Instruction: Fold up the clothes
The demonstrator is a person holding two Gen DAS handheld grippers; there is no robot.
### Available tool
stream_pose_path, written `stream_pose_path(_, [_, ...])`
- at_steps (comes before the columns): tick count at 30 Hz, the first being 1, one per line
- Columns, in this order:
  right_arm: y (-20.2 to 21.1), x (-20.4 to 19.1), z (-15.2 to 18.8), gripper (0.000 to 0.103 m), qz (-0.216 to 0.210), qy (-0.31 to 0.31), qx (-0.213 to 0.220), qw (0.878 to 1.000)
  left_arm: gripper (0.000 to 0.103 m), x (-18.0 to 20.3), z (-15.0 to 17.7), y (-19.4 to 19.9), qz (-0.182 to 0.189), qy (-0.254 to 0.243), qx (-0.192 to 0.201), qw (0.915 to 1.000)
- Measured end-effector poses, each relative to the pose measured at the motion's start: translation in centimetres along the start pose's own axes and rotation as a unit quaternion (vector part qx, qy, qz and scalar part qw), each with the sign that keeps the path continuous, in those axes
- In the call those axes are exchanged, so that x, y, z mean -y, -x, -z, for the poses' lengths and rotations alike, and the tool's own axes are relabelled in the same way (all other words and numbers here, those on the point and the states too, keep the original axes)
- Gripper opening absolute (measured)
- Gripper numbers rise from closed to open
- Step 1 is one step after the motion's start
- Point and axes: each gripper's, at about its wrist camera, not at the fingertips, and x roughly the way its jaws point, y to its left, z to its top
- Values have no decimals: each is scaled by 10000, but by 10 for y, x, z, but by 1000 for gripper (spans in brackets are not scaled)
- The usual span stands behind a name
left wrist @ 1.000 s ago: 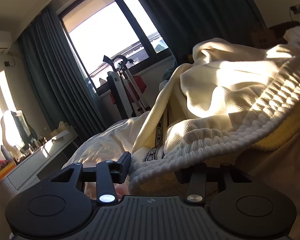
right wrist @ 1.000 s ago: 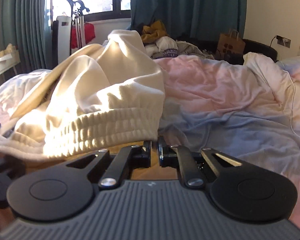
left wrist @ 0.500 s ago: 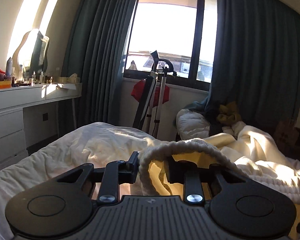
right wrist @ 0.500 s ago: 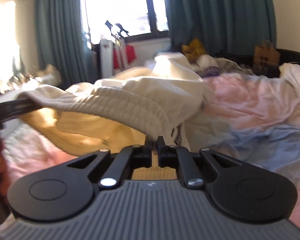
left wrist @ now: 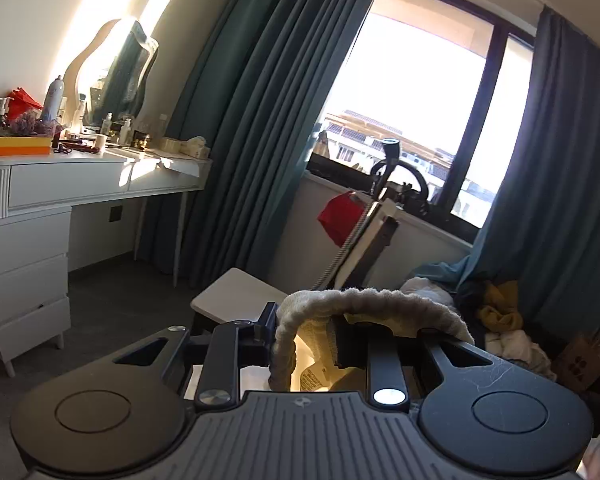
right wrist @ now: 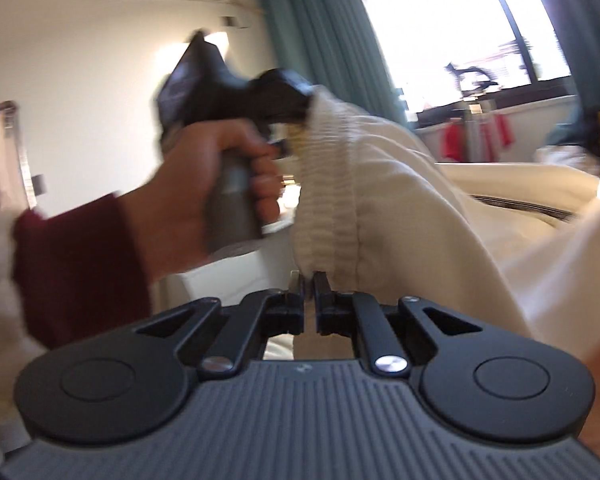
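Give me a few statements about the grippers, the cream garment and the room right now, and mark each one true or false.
1. The left gripper has the ribbed hem of the cream garment between its fingers. True.
2. The right gripper stands wide open with nothing in it. False: it is shut on the garment's ribbed edge.
3. The curtains are red. False: they are dark teal.
4. A mirror stands on the white dressing table. True.
5. The hand holding the other gripper has a dark red sleeve. True.
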Motion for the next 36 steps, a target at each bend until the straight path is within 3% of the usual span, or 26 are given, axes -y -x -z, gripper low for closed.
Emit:
stream_pose_path(2, [-30,-10,5,3,-305,-9,-78,9995,27,-23,-7,-27,-211,-117,-124,9996])
stream_pose_path(5, [-71,-12,24,3,-513,-126,-350,9980,28,-58,15,-75,-531,-294,-608,9963])
stream_pose_path(8, [-109,4,55,3,-429,-483,-943,9934,30,-96,46,-110,-676,-75,-1104,9916])
stream_pose_path(11, [-124,20,74,3,-344,-688,-1371,9876,31,-129,62,-124,-541,288,-1334,9892])
stream_pose_path(18, [-103,12,62,3,-625,-457,-1794,9807,47,-148,74,-77,-533,59,-1203,9913])
stream_pose_path(20, [-84,1,57,5,-609,-273,-1845,9806,67,-148,82,-51,-762,-122,-1167,9902])
stream_pose_path(22, [-64,-6,52,5,-526,-146,-1833,9815,72,-149,88,-24,-1003,-226,-1078,9888])
stream_pose_path(25, [-36,-7,42,5,-261,-142,-1796,9833,72,-139,92,20,-995,-314,-1044,9890])
stream_pose_path(29, [10,0,27,5,154,-69,-1593,9871,72,-81,109,84,-905,-752,-768,9901])
stream_pose_path(36, [84,24,5,5,1047,14,-1189,9874,72,38,151,161,47,-679,-910,9935])
